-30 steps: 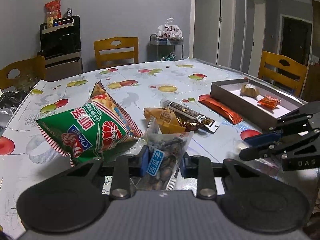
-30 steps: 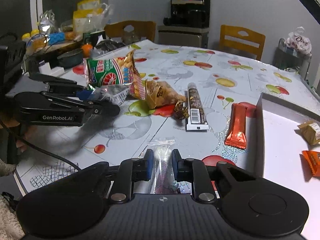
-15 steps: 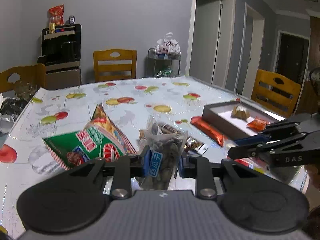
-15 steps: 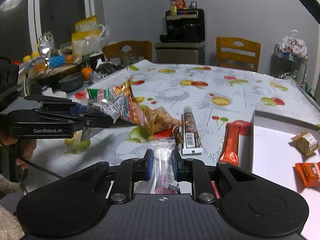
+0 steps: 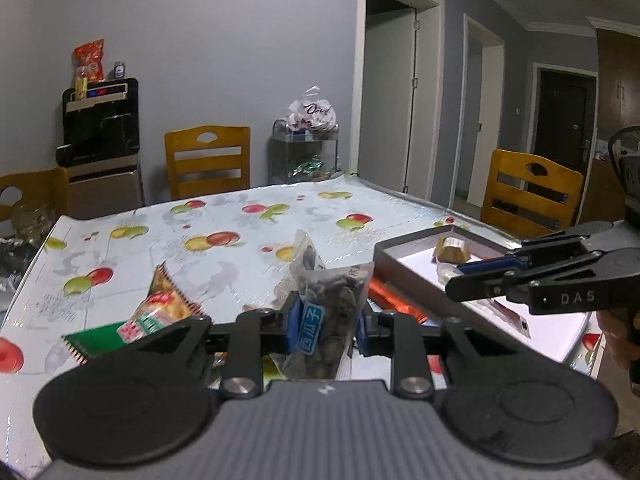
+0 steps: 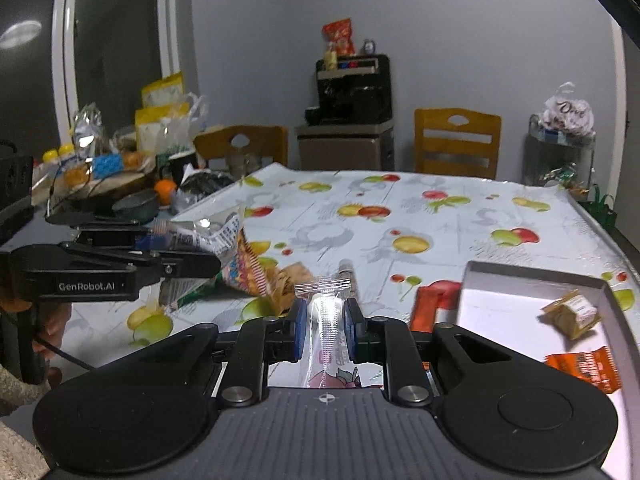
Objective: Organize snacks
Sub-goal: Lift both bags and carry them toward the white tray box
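My left gripper [image 5: 325, 326] is shut on a clear packet of dark seeds with a blue label [image 5: 328, 304], held above the table. My right gripper [image 6: 326, 326] is shut on a clear slim snack packet [image 6: 326, 312], also lifted. A shallow grey box [image 6: 532, 276] at the right holds a gold-wrapped sweet [image 6: 572, 314] and an orange packet [image 6: 584, 366]; it also shows in the left wrist view [image 5: 404, 248]. A green and red crisp bag [image 5: 152, 320], an orange bar [image 6: 430, 308] and a brown bag [image 6: 288, 280] lie on the table.
The table carries a fruit-print cloth [image 5: 224, 220]. Wooden chairs [image 5: 208, 160] stand around it, one at the right [image 5: 528, 196]. A cluttered side table [image 6: 100, 168] is at the left. A water dispenser [image 6: 348, 120] and a wire rack [image 5: 306, 152] stand by the wall.
Both grippers have risen from the table with their packets held. The right gripper has moved over the box's near edge. The snacks on the table look lower and farther.
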{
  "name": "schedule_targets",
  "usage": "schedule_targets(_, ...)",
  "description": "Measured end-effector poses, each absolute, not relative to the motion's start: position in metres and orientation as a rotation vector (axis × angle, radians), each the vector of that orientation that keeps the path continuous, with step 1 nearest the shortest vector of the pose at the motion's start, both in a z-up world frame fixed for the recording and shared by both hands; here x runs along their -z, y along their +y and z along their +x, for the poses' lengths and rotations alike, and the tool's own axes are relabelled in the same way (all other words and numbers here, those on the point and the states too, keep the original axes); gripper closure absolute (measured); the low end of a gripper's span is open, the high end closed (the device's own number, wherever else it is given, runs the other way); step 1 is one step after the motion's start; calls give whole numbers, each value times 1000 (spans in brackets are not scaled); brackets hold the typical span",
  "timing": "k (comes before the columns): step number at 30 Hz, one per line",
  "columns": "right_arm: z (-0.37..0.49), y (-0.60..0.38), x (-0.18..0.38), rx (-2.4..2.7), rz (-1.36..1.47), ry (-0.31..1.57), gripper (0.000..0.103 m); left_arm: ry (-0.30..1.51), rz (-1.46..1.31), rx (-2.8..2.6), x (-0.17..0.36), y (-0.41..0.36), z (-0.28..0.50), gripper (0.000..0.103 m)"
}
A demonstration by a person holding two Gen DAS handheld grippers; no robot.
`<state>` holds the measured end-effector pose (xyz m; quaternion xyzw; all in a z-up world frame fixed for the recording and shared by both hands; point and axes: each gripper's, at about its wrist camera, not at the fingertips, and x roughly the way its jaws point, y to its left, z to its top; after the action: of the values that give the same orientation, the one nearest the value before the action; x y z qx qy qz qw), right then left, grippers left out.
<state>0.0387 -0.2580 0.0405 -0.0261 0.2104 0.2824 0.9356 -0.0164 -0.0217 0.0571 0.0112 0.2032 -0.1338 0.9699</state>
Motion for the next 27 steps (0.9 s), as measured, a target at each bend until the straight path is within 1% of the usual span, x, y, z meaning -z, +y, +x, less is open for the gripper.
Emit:
schedule_targets(15,40,-298,-53,-455,-30,377,82,295,66,387,-89,-76,5,80)
schedule_targets(27,41,-329,-55,-364,-8,360,82,266,70,459,-105,-113,30,80)
